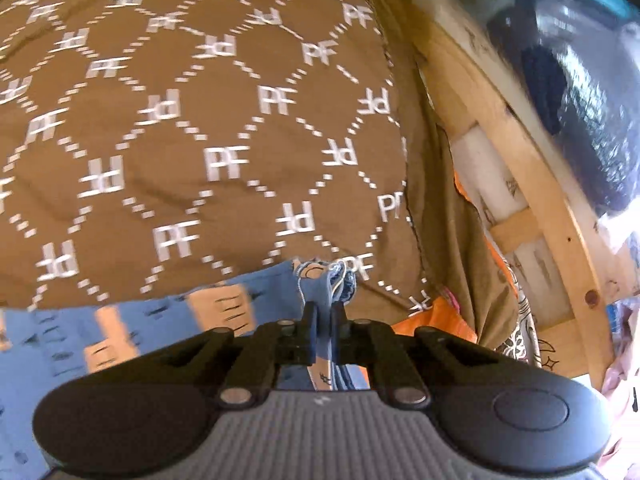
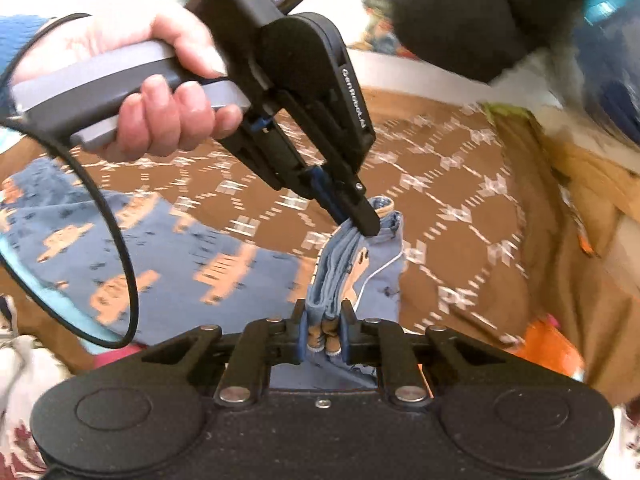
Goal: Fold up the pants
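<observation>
On the brown patterned bedspread (image 2: 460, 184) the blue pants (image 2: 180, 248) spread leftward. The left gripper (image 2: 362, 226) clamps a bunched hem — the right gripper (image 2: 325, 320) pinches folded layers just beside it. Bare bedspread runs right to the wooden frame (image 1: 516, 152).

- "pf" is repeated in white, upright and mirrored, across the brown bedspread (image 1: 224, 120).
- "genrobot.ai" is printed in white on the left gripper (image 2: 362, 222), along its black side.

A home bedroom: patterned bedspread (image 1: 200, 120) over wooden bed frame (image 1: 520, 152).
</observation>
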`<state>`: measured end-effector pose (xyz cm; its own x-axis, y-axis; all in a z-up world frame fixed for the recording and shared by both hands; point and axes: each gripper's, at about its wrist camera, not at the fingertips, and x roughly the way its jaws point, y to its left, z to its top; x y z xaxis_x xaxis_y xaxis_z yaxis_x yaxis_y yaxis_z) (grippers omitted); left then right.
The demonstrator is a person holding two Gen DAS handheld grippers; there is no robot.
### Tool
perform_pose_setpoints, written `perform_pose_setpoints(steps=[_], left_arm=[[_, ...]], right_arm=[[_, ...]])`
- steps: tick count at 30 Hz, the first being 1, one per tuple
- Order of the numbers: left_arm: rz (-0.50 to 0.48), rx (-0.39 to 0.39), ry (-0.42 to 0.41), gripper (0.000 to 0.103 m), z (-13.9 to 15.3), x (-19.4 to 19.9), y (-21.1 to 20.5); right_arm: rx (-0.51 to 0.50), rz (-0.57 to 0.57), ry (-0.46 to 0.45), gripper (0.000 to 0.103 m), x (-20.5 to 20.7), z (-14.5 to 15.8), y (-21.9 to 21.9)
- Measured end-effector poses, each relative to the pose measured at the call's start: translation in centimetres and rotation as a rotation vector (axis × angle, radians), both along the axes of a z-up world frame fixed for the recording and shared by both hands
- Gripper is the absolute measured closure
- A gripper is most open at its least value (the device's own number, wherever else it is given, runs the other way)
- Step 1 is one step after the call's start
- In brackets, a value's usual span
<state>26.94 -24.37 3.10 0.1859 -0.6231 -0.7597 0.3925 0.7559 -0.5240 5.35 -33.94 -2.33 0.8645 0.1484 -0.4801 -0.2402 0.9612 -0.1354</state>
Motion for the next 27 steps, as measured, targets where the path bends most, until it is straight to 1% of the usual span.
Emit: perform_pose_setpoints(steps=[2,7,11,16,20,22,23,24,26,27], left_arm=[[0.025,-0.019,0.004,0.097,0.0,-0.4,2.4],[0.094,-0.061,0.018,0.097,-1.0,-1.2,8.5],[0.155,-0.084,0.044,0.097,-2.5,-1.6,13.2],[0.212,-0.084,0.068,0.097,-5.1,-1.9,17.7],[0.232,-0.1,0.08,0.096,-7.1,-1.9,20.0],[0.238,-0.095,0.086,0.091,-7.8,-2.0,20.6],[0.243,-0.096,0.085,0.085,-8.2,-2.1,20.7],[0.245,-0.103,0.087,0.076,-8.6,-2.2,20.9],[0.257,-0.146,0.096,0.069,-9.3,-2.4,21.3],[0.263,-0.162,0.1,0.067,-9.5,-2.5,21.4]], right_arm=[[-0.011,0.045,-0.003,0.087,-0.3,0.0,1.8],[0.003,0.133,0.036,0.087,-0.1,0.2,5.9],[0.016,0.181,0.103,0.087,0.9,-0.2,9.3],[0.014,0.208,0.177,0.087,1.9,-1.5,13.1],[0.018,0.189,0.211,0.087,2.1,-2.7,14.7],[0.019,0.177,0.225,0.085,2.3,-3.2,15.0],[0.02,0.175,0.226,0.084,2.3,-3.3,14.9],[0.021,0.176,0.226,0.082,2.3,-3.3,14.9],[0.016,0.178,0.222,0.079,2.2,-3.4,15.0],[0.009,0.18,0.218,0.078,2.1,-3.4,15.1]])
